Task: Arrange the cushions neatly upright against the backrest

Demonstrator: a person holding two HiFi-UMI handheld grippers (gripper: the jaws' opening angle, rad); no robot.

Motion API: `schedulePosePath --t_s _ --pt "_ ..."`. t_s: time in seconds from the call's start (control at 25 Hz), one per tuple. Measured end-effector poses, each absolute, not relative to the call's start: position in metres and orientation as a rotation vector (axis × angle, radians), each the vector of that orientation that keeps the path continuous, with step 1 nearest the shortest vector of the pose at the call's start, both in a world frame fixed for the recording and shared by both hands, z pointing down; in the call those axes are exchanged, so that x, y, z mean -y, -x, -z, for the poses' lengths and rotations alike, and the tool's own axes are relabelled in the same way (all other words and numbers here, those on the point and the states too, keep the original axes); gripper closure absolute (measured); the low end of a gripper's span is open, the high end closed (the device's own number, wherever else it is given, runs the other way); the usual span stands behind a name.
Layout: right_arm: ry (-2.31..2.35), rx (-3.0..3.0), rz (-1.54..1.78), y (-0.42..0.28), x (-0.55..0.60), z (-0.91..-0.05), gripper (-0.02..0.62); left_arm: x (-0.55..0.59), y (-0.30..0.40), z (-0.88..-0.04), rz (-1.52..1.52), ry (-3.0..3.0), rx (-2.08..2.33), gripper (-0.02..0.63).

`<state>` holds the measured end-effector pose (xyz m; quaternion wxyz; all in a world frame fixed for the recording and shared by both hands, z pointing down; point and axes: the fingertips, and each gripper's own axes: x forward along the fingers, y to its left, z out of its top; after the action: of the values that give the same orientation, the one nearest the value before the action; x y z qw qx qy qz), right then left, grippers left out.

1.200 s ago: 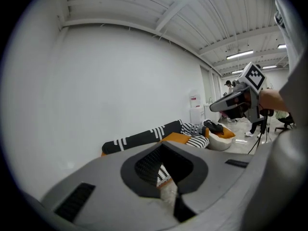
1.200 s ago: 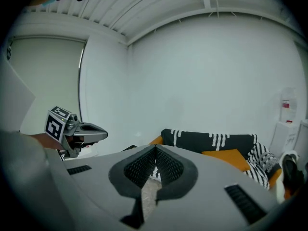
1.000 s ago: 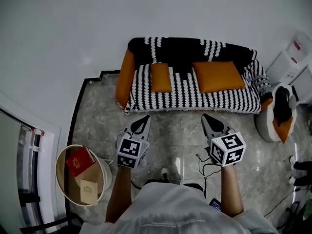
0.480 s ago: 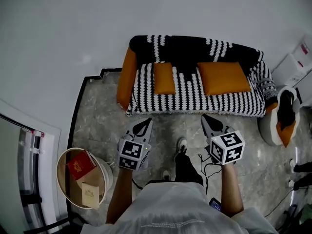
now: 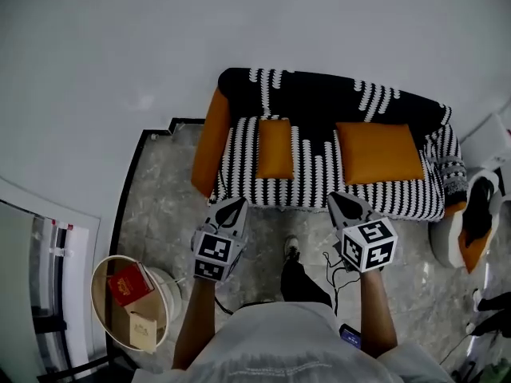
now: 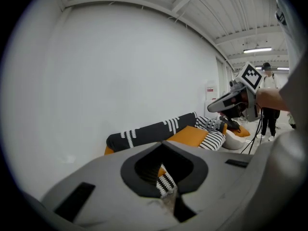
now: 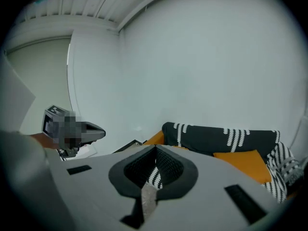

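A sofa (image 5: 319,174) with a black-and-white striped cover stands against the white wall, its dark backrest (image 5: 319,94) at the far side. Two orange cushions lie flat on the seat: a small one (image 5: 275,148) at the left and a larger one (image 5: 379,152) at the right. My left gripper (image 5: 237,204) and right gripper (image 5: 339,198) hover side by side just before the seat's front edge, both shut and holding nothing. The left gripper view shows the larger cushion (image 6: 192,134) and my right gripper (image 6: 216,105). The larger cushion (image 7: 245,162) also appears in the right gripper view.
A round basket (image 5: 102,271) holding a red book stands on the floor at the lower left. A white and orange pouf (image 5: 471,222) sits by the sofa's right end. Cables (image 5: 331,258) trail near my shoe (image 5: 291,250). A black-edged step (image 5: 152,134) borders the left.
Both grippers have moved forward to the sofa's front edge, which now looks closer. One leg has stepped forward. The jaws stay as they were.
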<state>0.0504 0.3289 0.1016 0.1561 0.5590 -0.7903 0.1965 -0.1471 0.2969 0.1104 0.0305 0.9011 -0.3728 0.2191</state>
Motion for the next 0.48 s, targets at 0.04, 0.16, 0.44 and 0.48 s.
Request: schedulePosePath --t_s 0.04,0.16,0.44,0.48 --pt "-1.581 2.267 -0.569 -0.052 -0.316 -0.104 0.592 -0.286 0.143 -0.111 -0.681 -2.766 1.153 0.586" --pt "-1.53 2.278 -0.575 -0.06 -0.278 -0.107 0.592 -0.254 0.129 -0.113 -0.697 -2.742 1.162 0.586" --pt "-1.412 2.299 -0.605 -0.076 -0.208 -0.126 0.592 -0.192 0.107 -0.124 -0.741 -2.689 1.223 0.586" --pt "-1.396 2.299 -0.615 -0.077 -0.201 -0.131 0.592 -0.186 0.105 -0.127 -0.749 -2.676 1.23 0.586"
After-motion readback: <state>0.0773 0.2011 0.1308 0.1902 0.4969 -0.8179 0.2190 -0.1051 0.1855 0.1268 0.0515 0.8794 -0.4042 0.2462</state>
